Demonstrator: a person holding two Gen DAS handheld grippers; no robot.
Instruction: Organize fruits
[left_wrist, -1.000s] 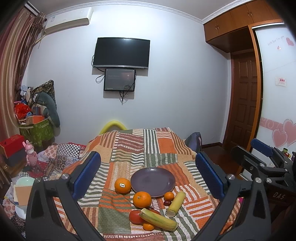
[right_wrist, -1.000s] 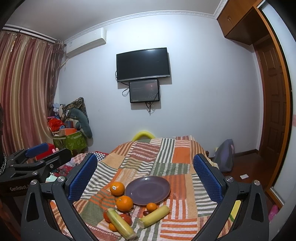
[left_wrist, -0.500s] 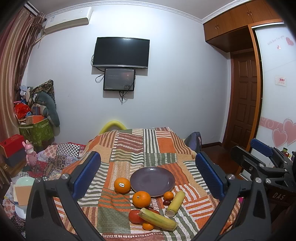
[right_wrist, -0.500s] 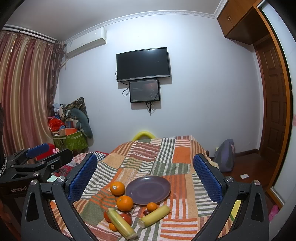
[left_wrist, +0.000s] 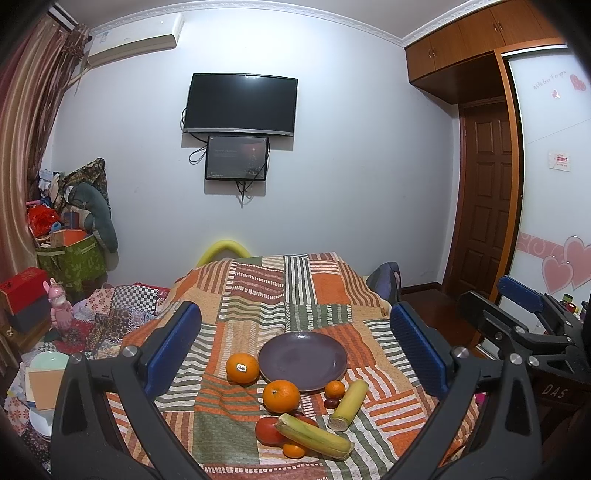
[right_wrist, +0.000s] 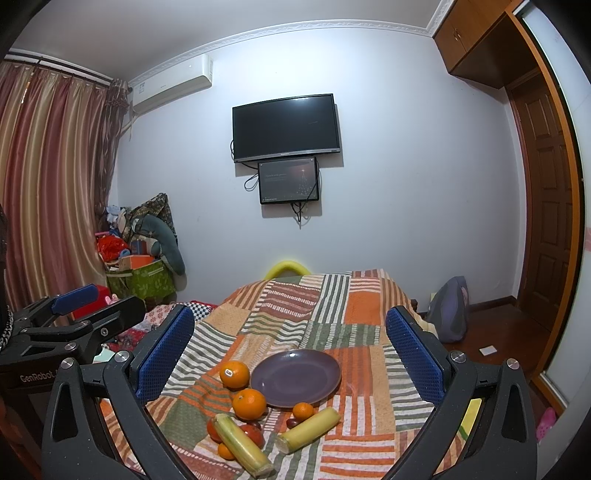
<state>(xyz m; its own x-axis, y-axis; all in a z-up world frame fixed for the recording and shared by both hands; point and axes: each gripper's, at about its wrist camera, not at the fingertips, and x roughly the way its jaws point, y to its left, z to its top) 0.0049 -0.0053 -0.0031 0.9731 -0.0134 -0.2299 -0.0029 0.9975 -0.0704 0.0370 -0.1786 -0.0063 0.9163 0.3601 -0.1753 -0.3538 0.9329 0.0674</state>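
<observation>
An empty purple plate (left_wrist: 303, 360) (right_wrist: 295, 376) lies on a striped patchwork cloth (left_wrist: 258, 295). In front of it lie an orange with a sticker (left_wrist: 242, 367) (right_wrist: 234, 374), a second orange (left_wrist: 280, 396) (right_wrist: 249, 403), a small tangerine (left_wrist: 334, 389) (right_wrist: 303, 410), two corn cobs (left_wrist: 314, 435) (left_wrist: 349, 398) (right_wrist: 242, 445) (right_wrist: 310, 428), a red tomato (left_wrist: 269, 430) (right_wrist: 253, 434) and another small tangerine (left_wrist: 293, 449). My left gripper (left_wrist: 295, 347) and right gripper (right_wrist: 291, 347) are both open and empty, held back from the fruit.
The cloth-covered table drops off on the left to cluttered bedding and boxes (left_wrist: 70, 254). A wooden door (left_wrist: 487, 199) and a backpack (right_wrist: 448, 314) are on the right. A TV (left_wrist: 240, 105) hangs on the far wall. Each gripper shows at the other view's edge (left_wrist: 524, 325) (right_wrist: 66, 321).
Both views have barely shifted; nothing on the cloth has moved and both grippers remain open.
</observation>
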